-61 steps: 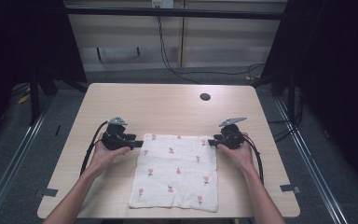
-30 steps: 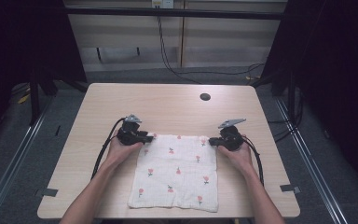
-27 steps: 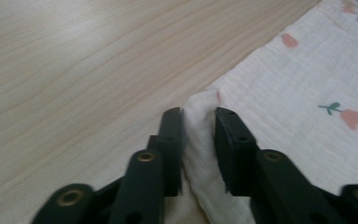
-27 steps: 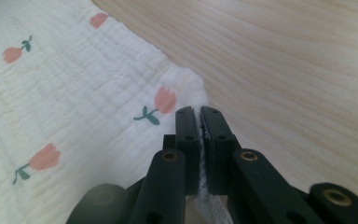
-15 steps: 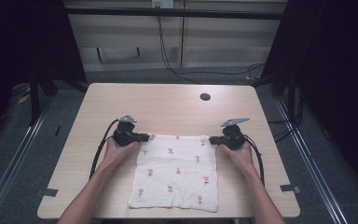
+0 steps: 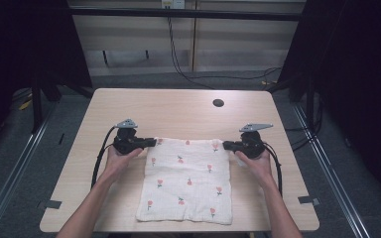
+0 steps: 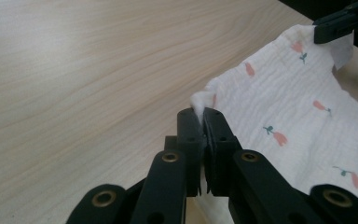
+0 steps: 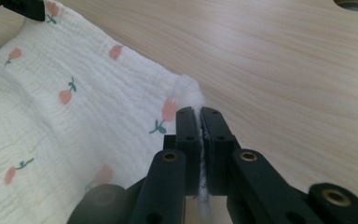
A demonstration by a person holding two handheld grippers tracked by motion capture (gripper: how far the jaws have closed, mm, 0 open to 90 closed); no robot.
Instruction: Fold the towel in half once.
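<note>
A white cloth (image 6: pixel 188 181) printed with small red flowers lies flat on the wooden table (image 6: pixel 178 109). My left gripper (image 6: pixel 152 142) is at the cloth's far left corner and my right gripper (image 6: pixel 225 146) at its far right corner. In the left gripper view the left gripper (image 7: pixel 202 114) is shut on a pinched-up fold of the cloth (image 7: pixel 284 107). In the right gripper view the right gripper (image 8: pixel 199 112) is shut on the other corner of the cloth (image 8: pixel 74 116), with fabric showing between the jaws. Both corners are raised slightly off the table.
A round dark hole (image 6: pixel 218 103) sits in the tabletop beyond the cloth, toward the far right. Bare wood surrounds the cloth on all sides. Cables trail from both grippers along the person's forearms. Dark floor and rails flank the table.
The left gripper came in from the cloth's left side to its far left corner and shut on it. The right gripper stayed at its corner.
</note>
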